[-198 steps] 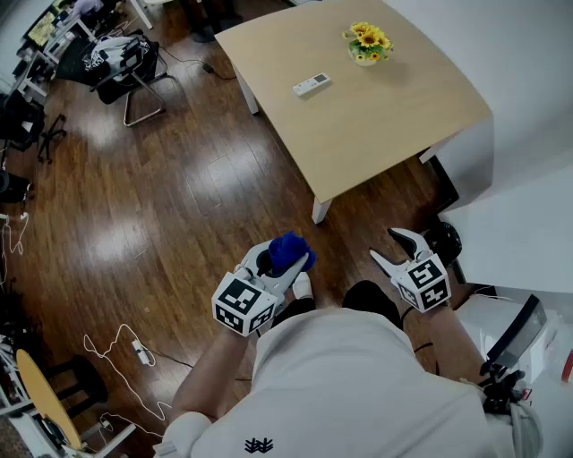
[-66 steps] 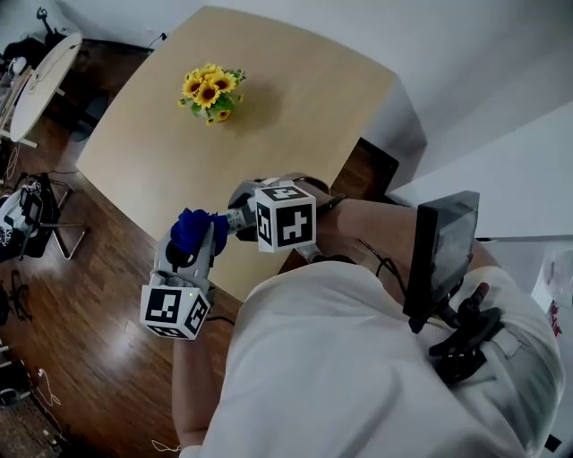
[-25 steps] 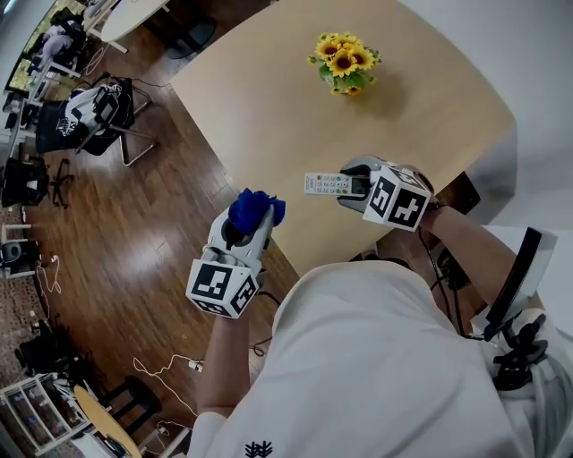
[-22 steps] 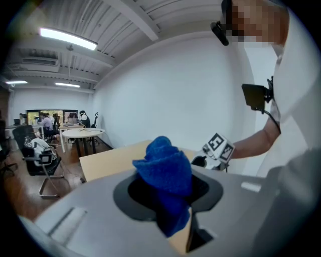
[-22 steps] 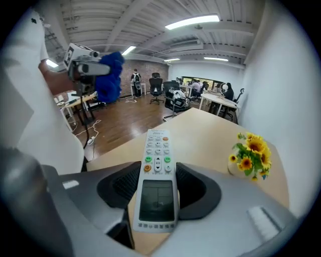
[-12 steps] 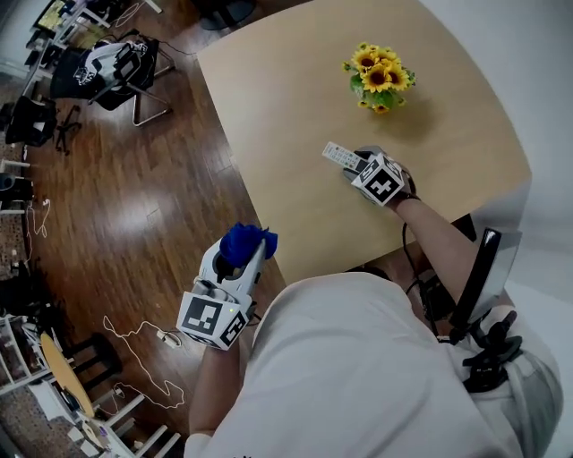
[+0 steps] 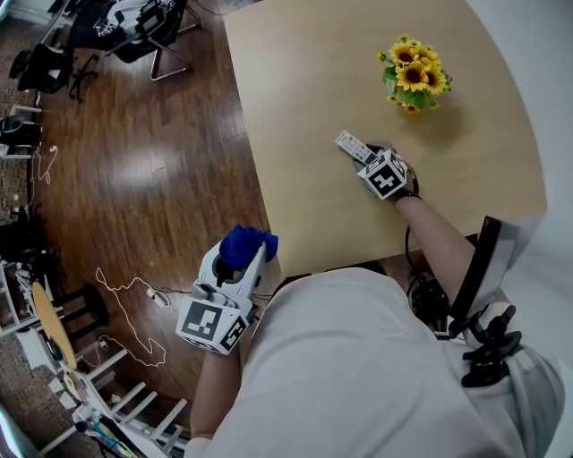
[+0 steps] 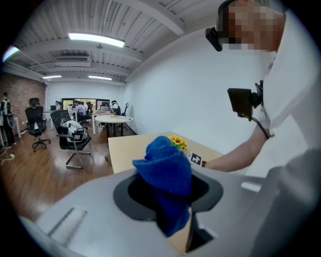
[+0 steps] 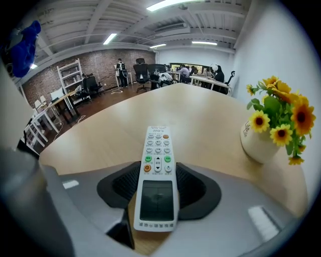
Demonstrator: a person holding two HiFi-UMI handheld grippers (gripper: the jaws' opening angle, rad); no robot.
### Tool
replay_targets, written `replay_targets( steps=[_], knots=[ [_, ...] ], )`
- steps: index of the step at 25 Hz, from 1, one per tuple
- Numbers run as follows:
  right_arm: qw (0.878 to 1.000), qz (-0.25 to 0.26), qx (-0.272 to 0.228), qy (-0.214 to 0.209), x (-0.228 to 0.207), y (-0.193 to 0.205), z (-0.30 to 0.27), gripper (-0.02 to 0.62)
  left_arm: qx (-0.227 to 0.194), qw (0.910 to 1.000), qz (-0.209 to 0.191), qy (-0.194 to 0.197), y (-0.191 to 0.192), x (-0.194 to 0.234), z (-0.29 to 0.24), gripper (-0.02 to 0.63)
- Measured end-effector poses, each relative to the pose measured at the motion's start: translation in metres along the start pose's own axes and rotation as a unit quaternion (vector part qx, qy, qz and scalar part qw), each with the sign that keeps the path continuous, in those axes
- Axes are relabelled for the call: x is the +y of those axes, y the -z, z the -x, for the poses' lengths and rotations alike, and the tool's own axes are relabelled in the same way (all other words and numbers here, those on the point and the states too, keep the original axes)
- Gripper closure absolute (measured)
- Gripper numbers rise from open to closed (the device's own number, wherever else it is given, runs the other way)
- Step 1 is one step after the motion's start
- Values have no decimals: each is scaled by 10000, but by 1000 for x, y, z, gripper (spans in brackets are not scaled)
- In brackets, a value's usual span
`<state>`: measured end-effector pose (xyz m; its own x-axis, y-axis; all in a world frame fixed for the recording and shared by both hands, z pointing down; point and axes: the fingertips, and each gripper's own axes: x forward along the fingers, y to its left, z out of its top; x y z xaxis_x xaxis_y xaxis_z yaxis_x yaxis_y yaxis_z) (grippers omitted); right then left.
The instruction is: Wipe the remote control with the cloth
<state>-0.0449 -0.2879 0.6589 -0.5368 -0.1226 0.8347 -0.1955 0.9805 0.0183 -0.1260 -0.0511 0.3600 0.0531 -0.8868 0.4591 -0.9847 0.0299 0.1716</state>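
In the right gripper view, the white remote control (image 9: 158,165) lies lengthwise between the jaws, buttons up, with my right gripper (image 9: 158,189) shut on its display end. The head view shows that gripper (image 7: 365,158) low over the light wooden table (image 7: 304,80), the remote (image 7: 351,145) sticking out from it toward the far side. Whether the remote touches the tabletop I cannot tell. My left gripper (image 7: 245,261) is shut on a bunched blue cloth (image 7: 247,245) and hangs over the floor just off the table's near-left corner. The cloth (image 8: 165,168) bulges up from the jaws.
A white vase of sunflowers (image 7: 414,70) stands on the table just beyond the right gripper, and its flowers (image 9: 278,123) are close on the right. Cables (image 7: 134,300) lie on the wooden floor at the left. Office chairs (image 7: 134,27) stand at the far left.
My right gripper has carried the remote down and farther over the table, toward the flowers. The left gripper with the cloth has shifted slightly and stays off the table's edge.
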Motion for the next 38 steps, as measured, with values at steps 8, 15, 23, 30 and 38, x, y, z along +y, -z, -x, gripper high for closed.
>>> replay_targets(
  steps=[8, 15, 23, 30, 38],
  knots=[
    [9994, -86, -232, -237, 5, -3, 3, 374, 169, 9997, 152, -45, 3, -9, -7, 462],
    [9964, -82, -419, -739, 16, 1, 0, 270, 388, 9990, 210, -30, 9, -23, -21, 462],
    [9930, -470, -1043, -306, -3, 15, 47, 247, 832, 9948, 322, 489, 49, -54, -34, 462],
    [9865, -990, -1269, 288, 32, 62, 115, 247, 749, 9903, 125, 1162, 68, -76, -19, 462],
    [9886, -779, -1272, 226, 155, 88, 162, 247, -146, 9756, 228, 2177, 96, -98, 59, 461]
  ],
)
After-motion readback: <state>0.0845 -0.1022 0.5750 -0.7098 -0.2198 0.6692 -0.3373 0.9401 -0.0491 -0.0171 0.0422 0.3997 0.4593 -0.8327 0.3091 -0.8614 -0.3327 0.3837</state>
